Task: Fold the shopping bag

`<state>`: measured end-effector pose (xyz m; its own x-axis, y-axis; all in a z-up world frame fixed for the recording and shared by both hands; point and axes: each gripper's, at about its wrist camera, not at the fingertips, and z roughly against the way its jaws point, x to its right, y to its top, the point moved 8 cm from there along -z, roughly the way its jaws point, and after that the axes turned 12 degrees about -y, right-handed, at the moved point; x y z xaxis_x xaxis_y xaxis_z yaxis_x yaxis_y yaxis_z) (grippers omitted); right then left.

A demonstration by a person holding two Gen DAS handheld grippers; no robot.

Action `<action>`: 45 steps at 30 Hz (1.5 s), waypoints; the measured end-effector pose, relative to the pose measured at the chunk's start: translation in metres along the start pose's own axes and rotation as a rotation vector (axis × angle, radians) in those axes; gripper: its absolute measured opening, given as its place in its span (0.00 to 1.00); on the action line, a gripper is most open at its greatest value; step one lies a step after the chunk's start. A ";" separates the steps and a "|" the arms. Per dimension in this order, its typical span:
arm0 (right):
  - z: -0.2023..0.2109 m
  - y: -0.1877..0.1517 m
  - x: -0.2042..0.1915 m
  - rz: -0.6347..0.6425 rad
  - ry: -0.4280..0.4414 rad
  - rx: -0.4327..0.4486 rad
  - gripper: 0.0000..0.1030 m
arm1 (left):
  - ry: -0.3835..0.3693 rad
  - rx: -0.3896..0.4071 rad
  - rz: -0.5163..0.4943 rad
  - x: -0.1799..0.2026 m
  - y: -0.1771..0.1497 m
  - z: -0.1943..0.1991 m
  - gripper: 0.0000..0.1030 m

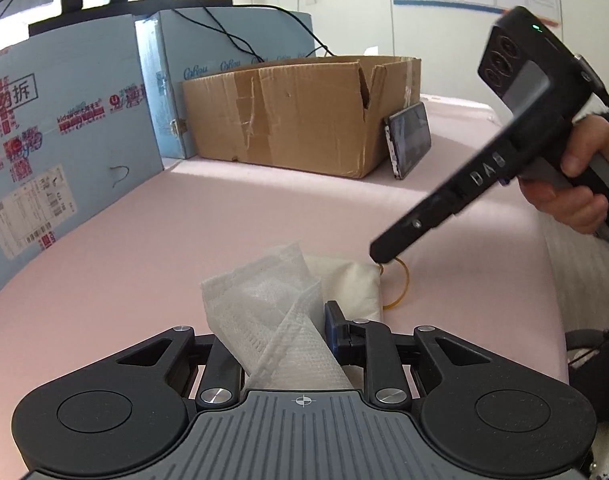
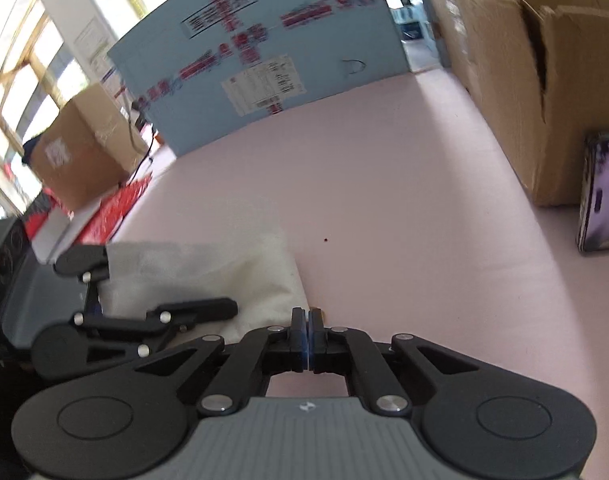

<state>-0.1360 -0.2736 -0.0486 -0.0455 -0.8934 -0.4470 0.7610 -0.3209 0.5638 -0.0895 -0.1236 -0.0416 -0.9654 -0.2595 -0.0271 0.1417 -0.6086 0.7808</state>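
Left gripper (image 1: 292, 332) clamped on the shopping bag (image 1: 272, 308); its left finger is hidden behind the fabric. Bag is a white, waffle-textured non-woven bundle, folded thick, on the pink mat (image 1: 144, 240). Right gripper (image 2: 307, 320) jaws pressed together at the bag's far corner by a yellow rubber band (image 1: 398, 280); can't tell whether it's pinched. Right wrist view is motion-blurred.

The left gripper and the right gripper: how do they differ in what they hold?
The left gripper is shut on the folded white bag; the right gripper is shut at a yellow rubber band beside the bag. The left one grips bulky fabric; the right one's fingers meet. Both point down at the pink table.
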 end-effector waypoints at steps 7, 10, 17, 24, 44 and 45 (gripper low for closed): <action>-0.022 0.004 0.030 -0.377 0.228 -0.132 0.01 | -0.005 0.002 -0.047 0.007 -0.002 -0.003 0.19; -0.030 0.005 0.038 -0.505 0.286 -0.171 0.01 | -0.024 0.017 -0.017 0.003 -0.003 -0.002 0.19; -0.025 0.006 0.038 -0.423 0.179 -0.163 0.06 | -0.032 0.033 -0.003 0.002 -0.005 0.000 0.20; -0.012 -0.001 0.032 -0.320 0.135 -0.192 0.18 | -0.030 0.033 -0.010 0.003 -0.006 0.001 0.20; 0.005 -0.015 -0.030 0.338 -0.341 -0.035 0.14 | -0.012 0.057 -0.010 0.005 -0.008 0.008 0.20; 0.006 -0.013 -0.026 0.313 -0.327 -0.026 0.05 | -0.024 0.067 0.003 0.005 -0.007 0.010 0.20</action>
<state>-0.1488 -0.2477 -0.0401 -0.0092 -0.9999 -0.0122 0.7864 -0.0148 0.6175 -0.0969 -0.1133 -0.0413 -0.9700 -0.2429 -0.0108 0.1302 -0.5564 0.8207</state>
